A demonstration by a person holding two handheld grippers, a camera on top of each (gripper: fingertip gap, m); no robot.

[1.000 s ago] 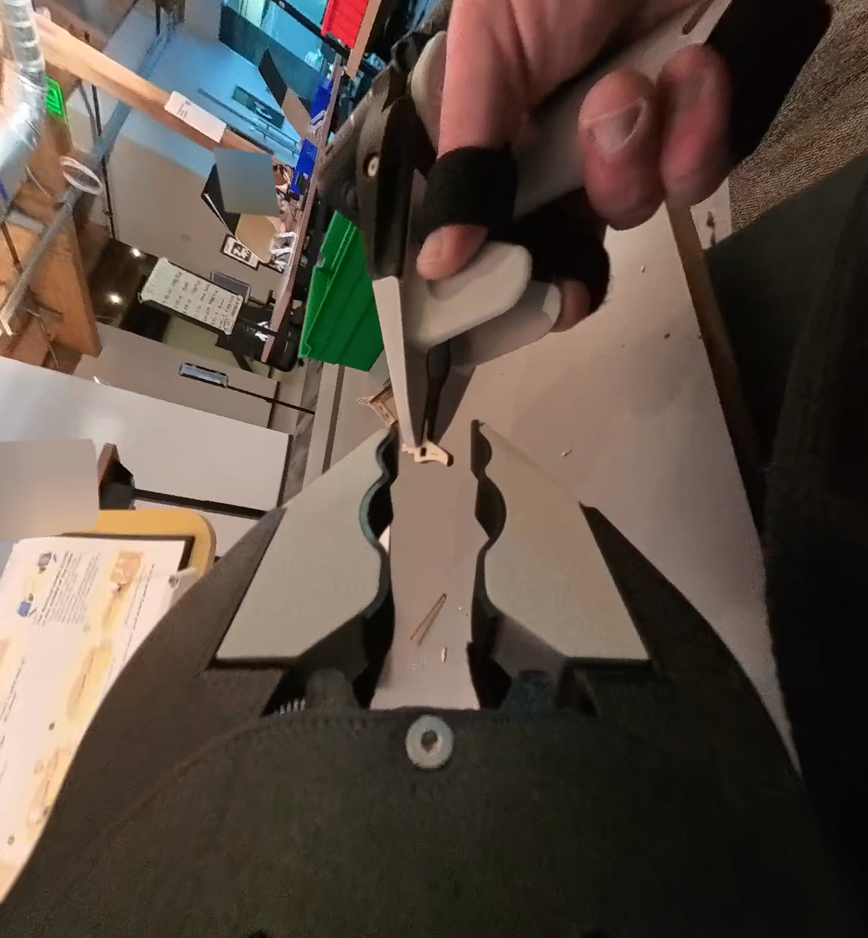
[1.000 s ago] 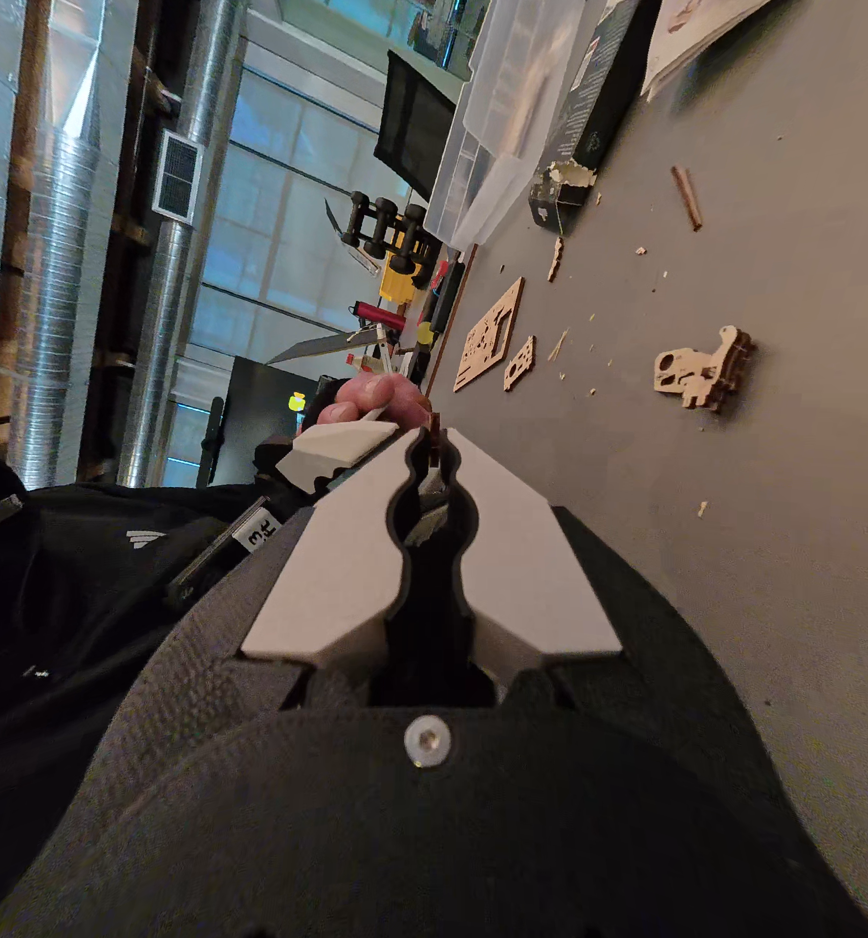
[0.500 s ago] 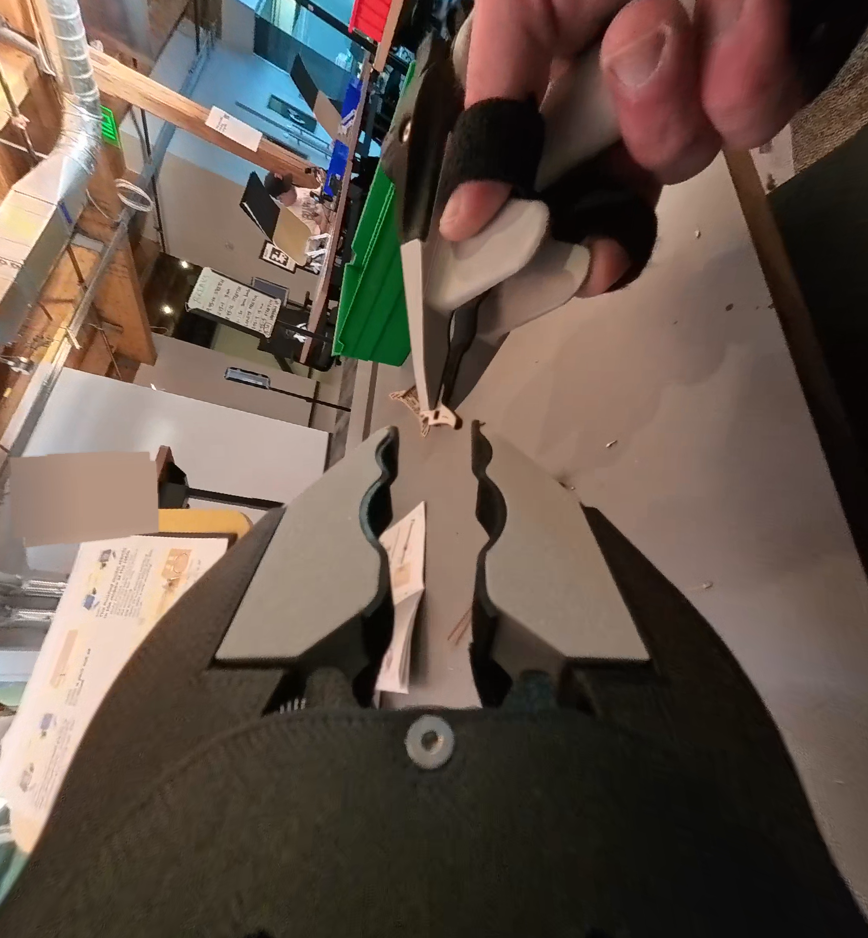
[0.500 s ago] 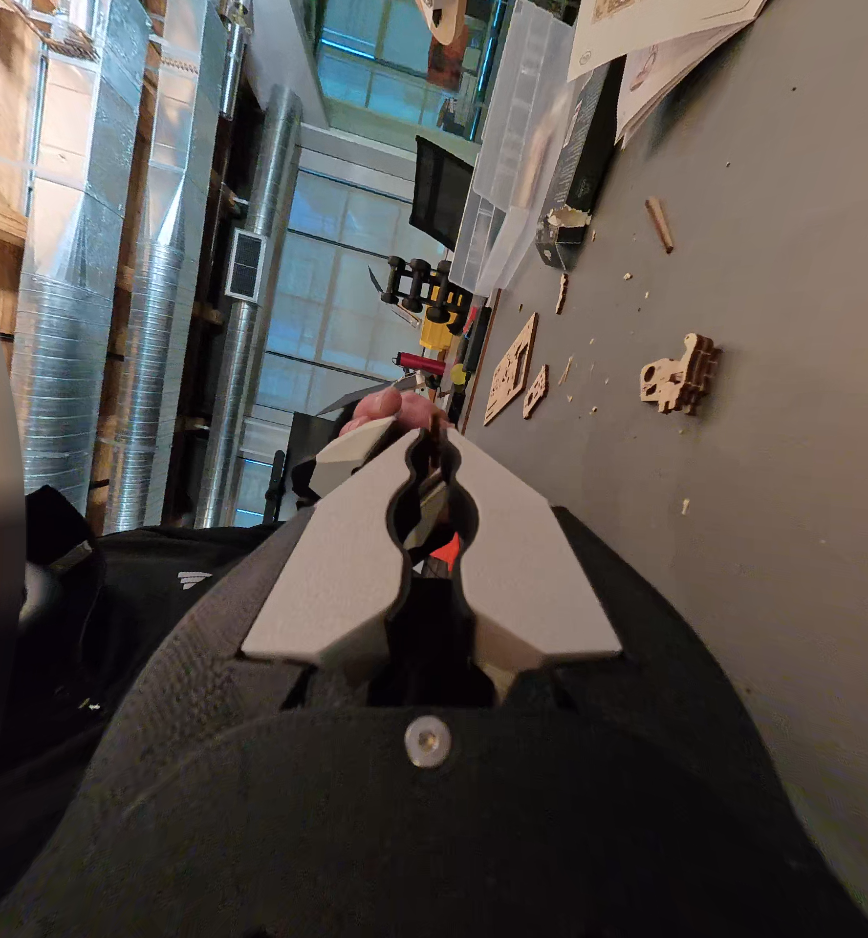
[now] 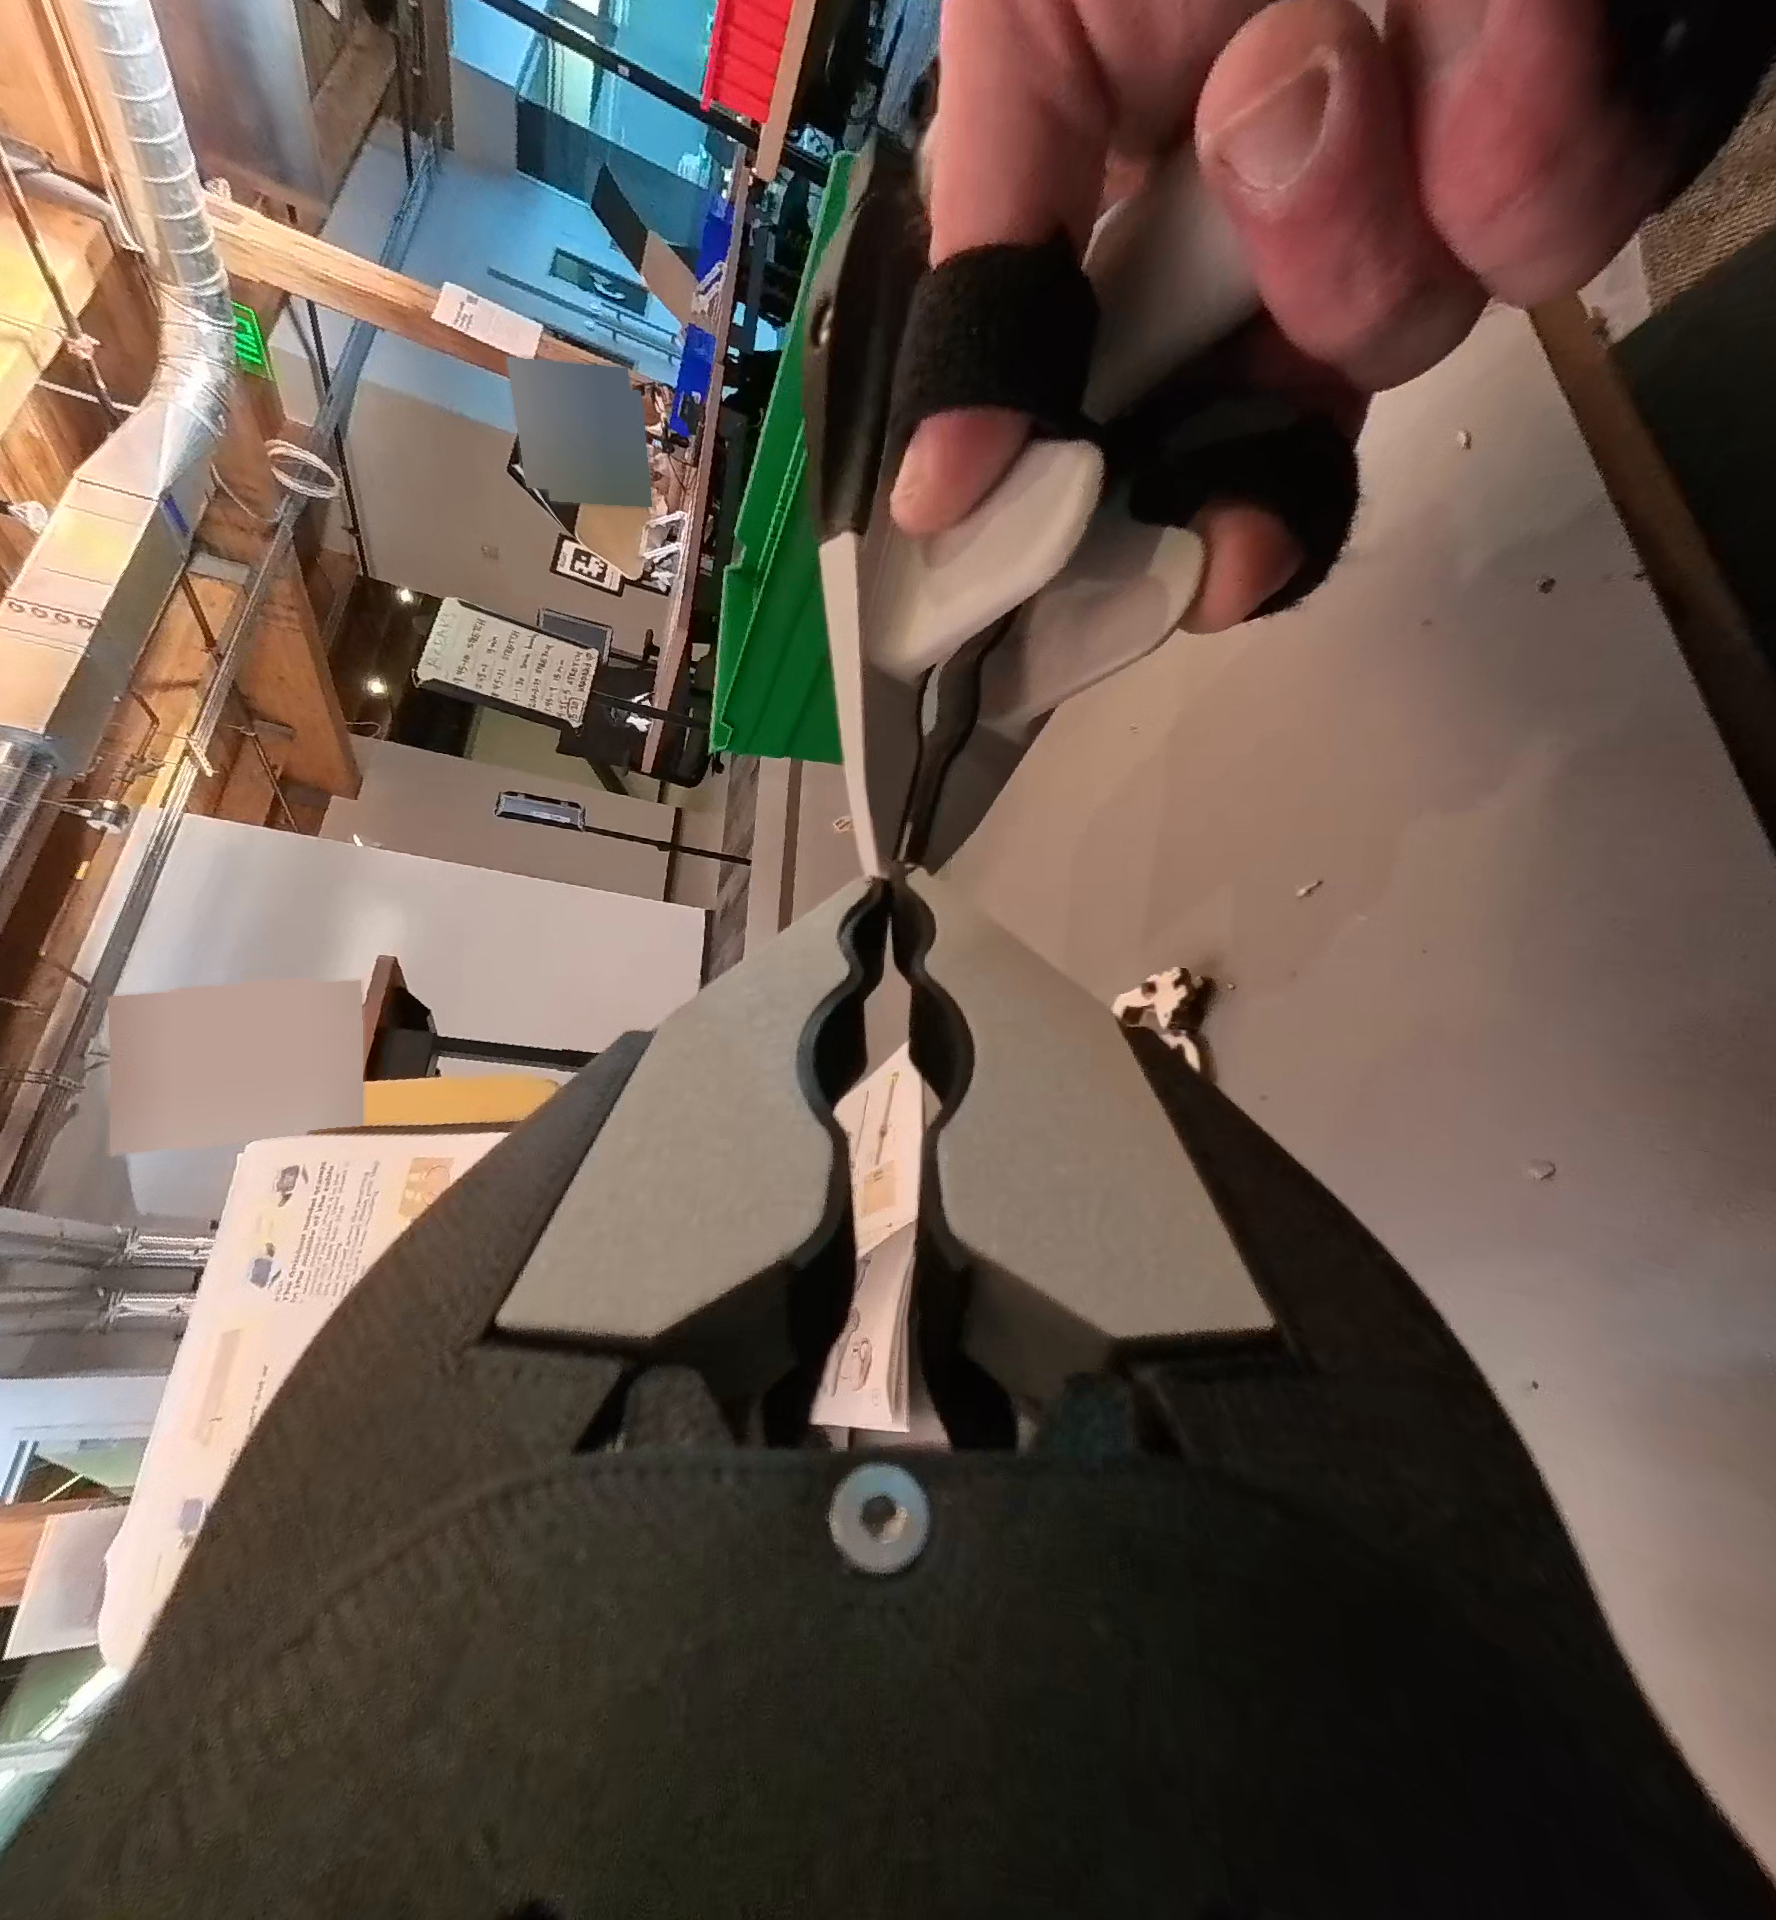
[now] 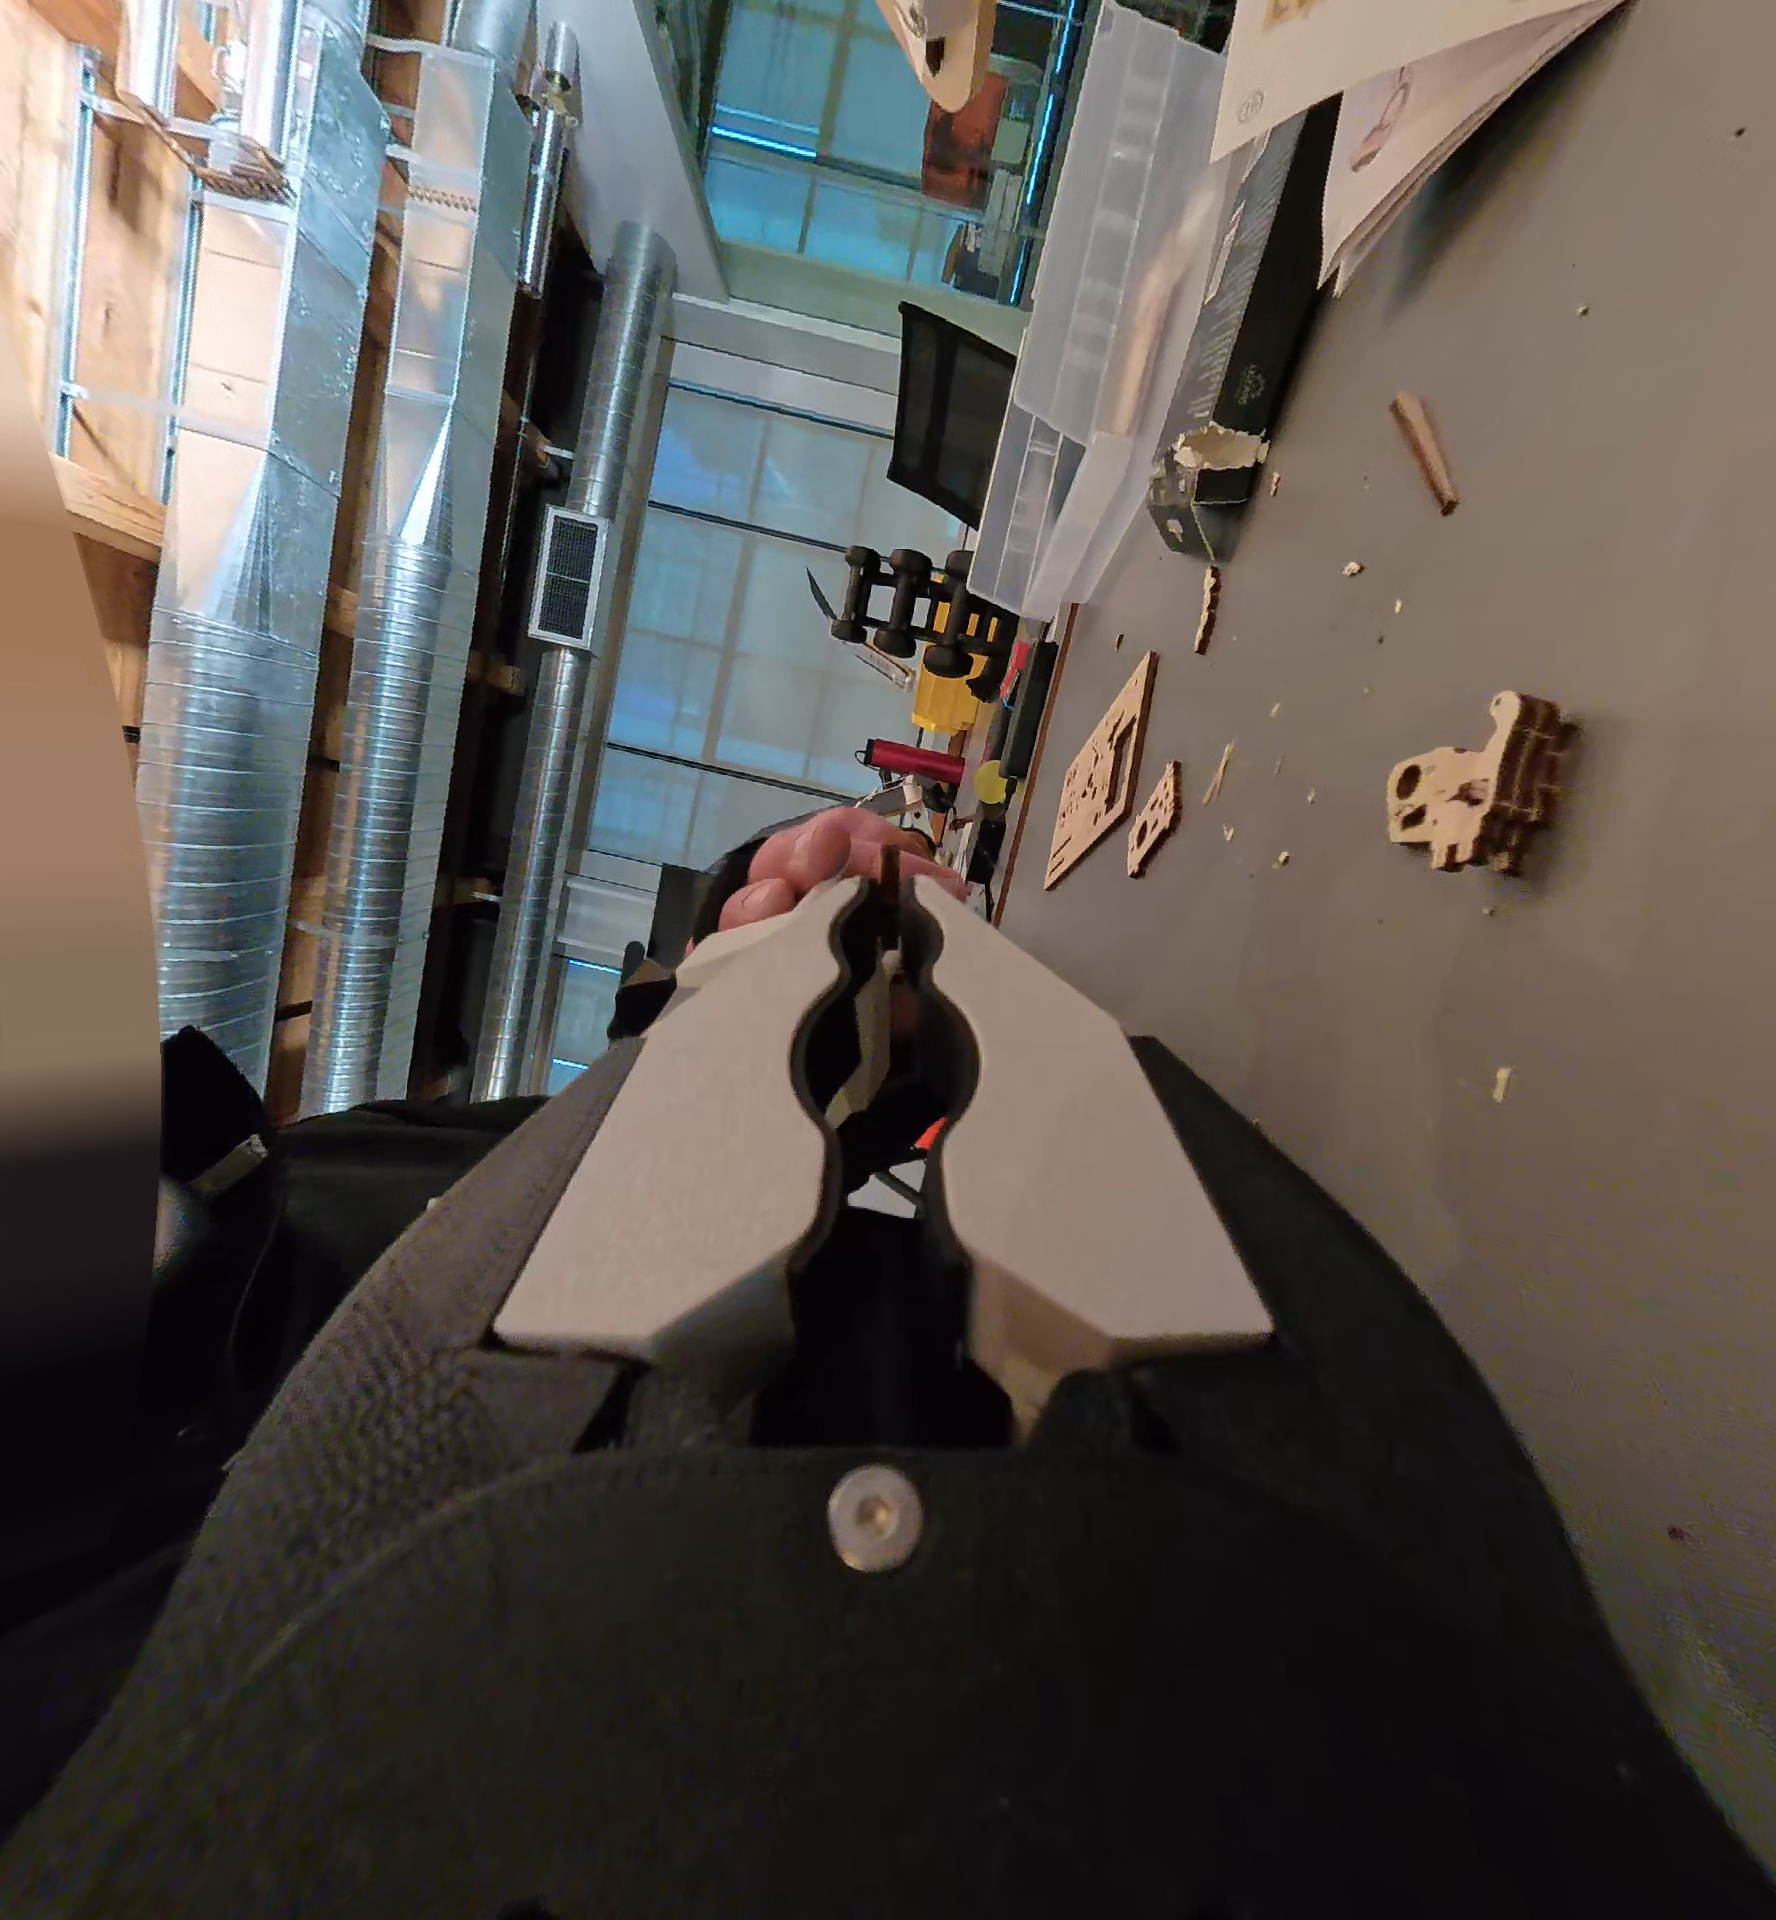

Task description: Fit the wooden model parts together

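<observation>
- Small wooden piece (image 6: 888, 902) sits edge-on between the right gripper (image 6: 892, 914) tips, pinched there; held above the grey table (image 6: 1590, 1039), not lying on it.
- Left gripper (image 5: 889, 902) tips drawn nearly together, meeting the right gripper's tips (image 5: 899, 852); whether they clamp the same piece, cannot tell — contact point too small.
- Part-built wooden assembly (image 6: 1476, 795) lies on the table, well apart from both grippers.
- Punched-out part sheets (image 6: 1102, 774), loose chips, instruction sheet (image 5: 271, 1320) nearby.
- Judgement: assembly partly done; held piece not yet joined, more parts left.
</observation>
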